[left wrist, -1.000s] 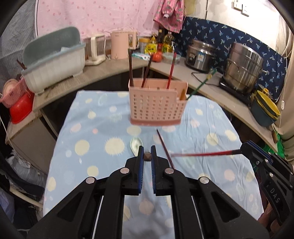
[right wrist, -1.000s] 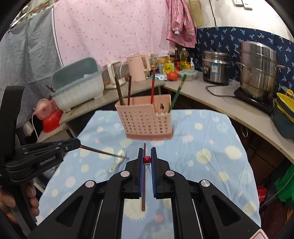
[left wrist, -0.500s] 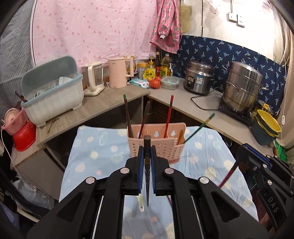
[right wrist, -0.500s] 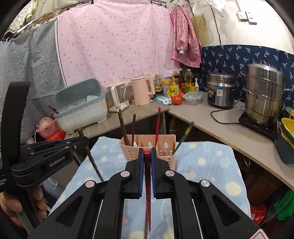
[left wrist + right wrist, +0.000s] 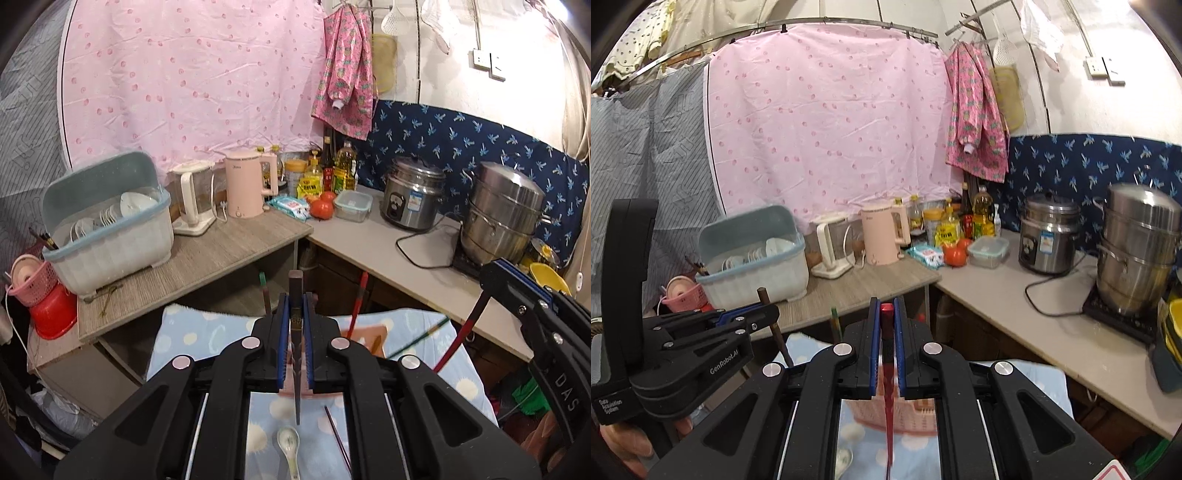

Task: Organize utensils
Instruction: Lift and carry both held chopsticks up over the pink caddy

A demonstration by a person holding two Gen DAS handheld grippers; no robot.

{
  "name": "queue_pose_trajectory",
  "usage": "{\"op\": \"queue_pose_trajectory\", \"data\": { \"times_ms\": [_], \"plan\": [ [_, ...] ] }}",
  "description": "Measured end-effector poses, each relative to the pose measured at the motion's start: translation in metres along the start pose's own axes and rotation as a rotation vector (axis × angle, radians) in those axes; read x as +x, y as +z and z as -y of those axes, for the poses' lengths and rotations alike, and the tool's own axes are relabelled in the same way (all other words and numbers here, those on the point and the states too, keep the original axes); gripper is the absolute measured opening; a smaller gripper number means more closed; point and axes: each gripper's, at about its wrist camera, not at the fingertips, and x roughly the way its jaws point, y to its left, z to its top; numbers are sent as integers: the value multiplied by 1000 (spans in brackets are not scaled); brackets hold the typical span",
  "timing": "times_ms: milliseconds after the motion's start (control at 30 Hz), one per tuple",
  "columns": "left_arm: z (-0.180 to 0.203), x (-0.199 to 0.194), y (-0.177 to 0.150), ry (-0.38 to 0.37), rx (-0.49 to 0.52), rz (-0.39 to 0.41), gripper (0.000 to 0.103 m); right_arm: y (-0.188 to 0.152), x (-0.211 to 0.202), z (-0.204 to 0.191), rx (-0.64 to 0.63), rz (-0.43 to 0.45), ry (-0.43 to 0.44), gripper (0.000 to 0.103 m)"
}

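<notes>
Between ribbed blue jaws: tapered dark chopstick (image 5: 296,354).

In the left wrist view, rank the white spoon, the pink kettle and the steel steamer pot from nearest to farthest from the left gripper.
1. white spoon, on the cloth just below the left gripper.
2. pink kettle, on the counter behind.
3. steel steamer pot, far right.

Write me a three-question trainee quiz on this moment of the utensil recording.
1. True or false: both grippers are shut on chopsticks.
2. What colour is the chopstick in the right gripper? A green, B red, C white
3. Which utensil lies on the cloth below the left gripper?

Key:
1. True: the left holds a dark chopstick.
2. B, the red chopstick.
3. The spoon.
</notes>
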Motion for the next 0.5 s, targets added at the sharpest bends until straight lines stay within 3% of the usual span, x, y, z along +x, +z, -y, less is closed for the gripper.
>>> {"op": "queue_pose_trajectory", "data": {
  "times_ms": [300,500],
  "plan": [
    [-2,12,50,19,0,75,7,41,31,-6,10,76,10,7],
    [0,47,48,50,18,44,7,34,74,-6,12,48,9,7]
  ]
}}
